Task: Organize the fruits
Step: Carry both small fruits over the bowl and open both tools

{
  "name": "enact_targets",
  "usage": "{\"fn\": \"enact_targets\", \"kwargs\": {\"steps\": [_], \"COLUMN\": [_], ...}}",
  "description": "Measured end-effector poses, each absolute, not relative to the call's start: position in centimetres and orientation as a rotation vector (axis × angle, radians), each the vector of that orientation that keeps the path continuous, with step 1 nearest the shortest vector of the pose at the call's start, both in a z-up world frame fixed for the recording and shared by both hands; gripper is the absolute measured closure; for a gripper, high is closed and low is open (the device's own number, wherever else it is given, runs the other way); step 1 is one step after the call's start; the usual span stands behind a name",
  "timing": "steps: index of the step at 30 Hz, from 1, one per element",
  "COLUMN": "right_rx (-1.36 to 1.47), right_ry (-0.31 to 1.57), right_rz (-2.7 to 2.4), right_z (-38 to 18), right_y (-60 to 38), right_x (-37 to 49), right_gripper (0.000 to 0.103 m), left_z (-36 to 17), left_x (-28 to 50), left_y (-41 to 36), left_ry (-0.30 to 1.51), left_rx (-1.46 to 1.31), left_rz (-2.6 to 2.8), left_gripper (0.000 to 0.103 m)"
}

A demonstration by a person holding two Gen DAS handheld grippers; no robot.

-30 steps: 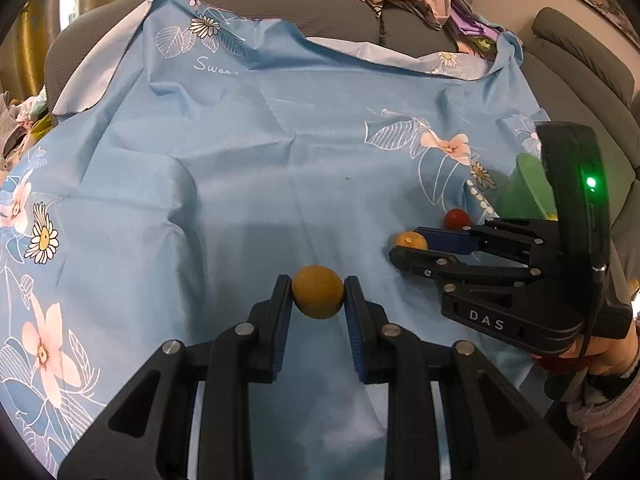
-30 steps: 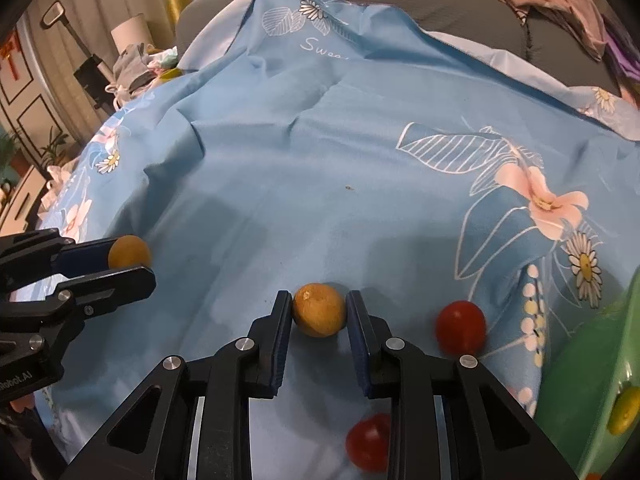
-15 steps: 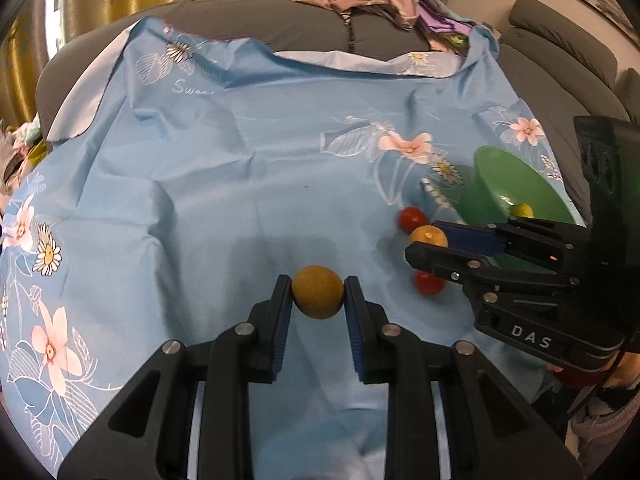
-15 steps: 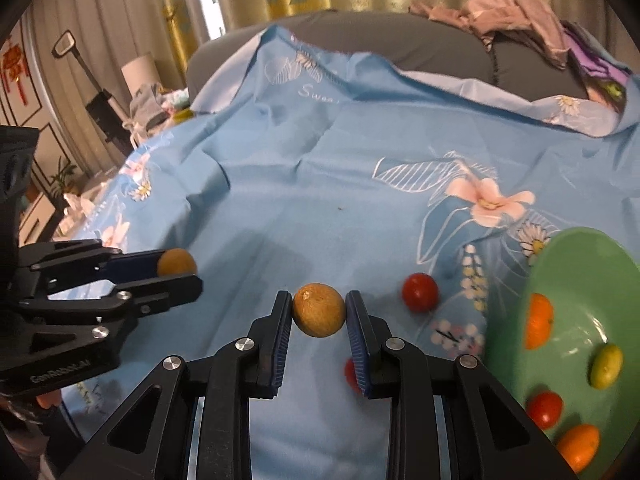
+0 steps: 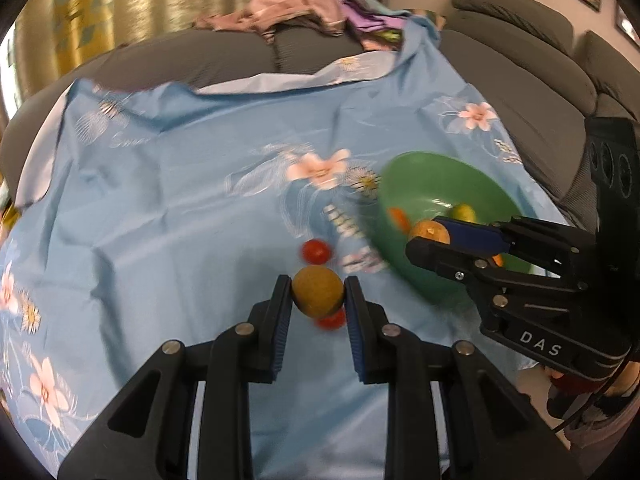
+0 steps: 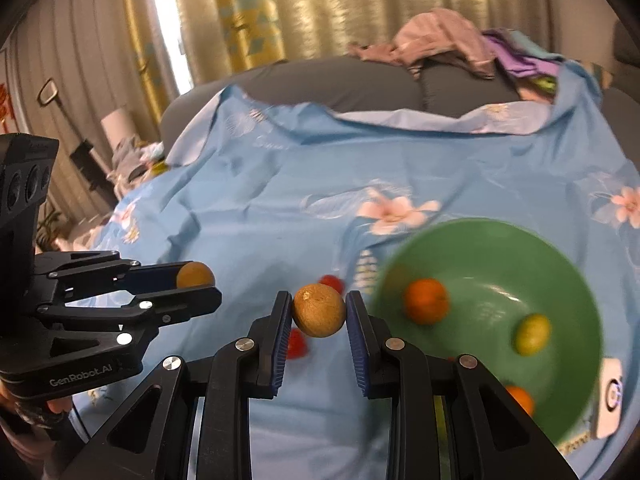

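Each hand-held gripper pinches one round brown fruit: the left gripper (image 5: 318, 294) over the blue floral sheet (image 5: 168, 216), the right gripper (image 6: 319, 316) beside the green bowl (image 6: 560, 280) (near the sheet's right edge). Best release low inside the rim, one at a time.

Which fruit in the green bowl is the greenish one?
The yellow-green fruit near the right side of the green bowl; the others there are orange.
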State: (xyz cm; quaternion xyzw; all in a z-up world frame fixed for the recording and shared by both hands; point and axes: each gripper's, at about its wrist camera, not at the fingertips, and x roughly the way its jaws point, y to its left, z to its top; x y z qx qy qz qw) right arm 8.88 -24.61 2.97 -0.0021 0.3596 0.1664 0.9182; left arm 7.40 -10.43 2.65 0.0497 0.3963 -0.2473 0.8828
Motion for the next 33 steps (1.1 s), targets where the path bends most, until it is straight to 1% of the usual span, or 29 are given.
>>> {"fn": "enact_targets", "kwargs": {"steps": [10, 18, 19, 20, 21, 24, 27, 33], "right_rx": [0.053, 0.085, 0.086, 0.089, 0.089, 0.098, 0.108, 0.165], "right_ry": [0.718, 0.753, 0.756, 0.76, 0.77, 0.783, 0.786, 0.762], "right_rz": [0.22, 0.119, 0.111, 0.097, 0.083, 0.068, 0.062, 0.071], "right_z": [3.5, 2.5, 2.4, 2.3, 2.1, 1.8, 1.6, 1.9], "right_y": [-30.7, -34.3, -34.5, -34.7, -34.9, -35.4, -35.7, -36.4], "right_x": [7.8, 7.7, 7.8, 7.8, 7.9, 7.9, 7.8, 7.3], "right_gripper": [0.074, 0.073, 0.073, 0.073, 0.073, 0.073, 0.073, 0.073], "left_z": [4.0, 2.7, 2.4, 2.2, 2.0, 2.0, 2.3, 2.2], "left_x": [8.3, 9.4, 9.5, 9.6, 9.7, 9.9, 10.2, 10.4], "left_y": [-17.8, -22.6, -23.0, -23.1, -23.3, -22.7, -21.2, -16.2], "left_ry": [0.803, 0.834, 0.841, 0.845, 0.848, 0.848, 0.848, 0.862], "left_rx": [0.173, 0.248, 0.258, 0.262, 0.267, 0.26, 0.236, 0.169], "left_rz": [-0.646, -0.682, -0.684, -0.682, -0.671, -0.657, -0.635, -0.544], "left_gripper": [0.077, 0.076, 0.074, 0.065, 0.05, 0.04, 0.038, 0.037]}}
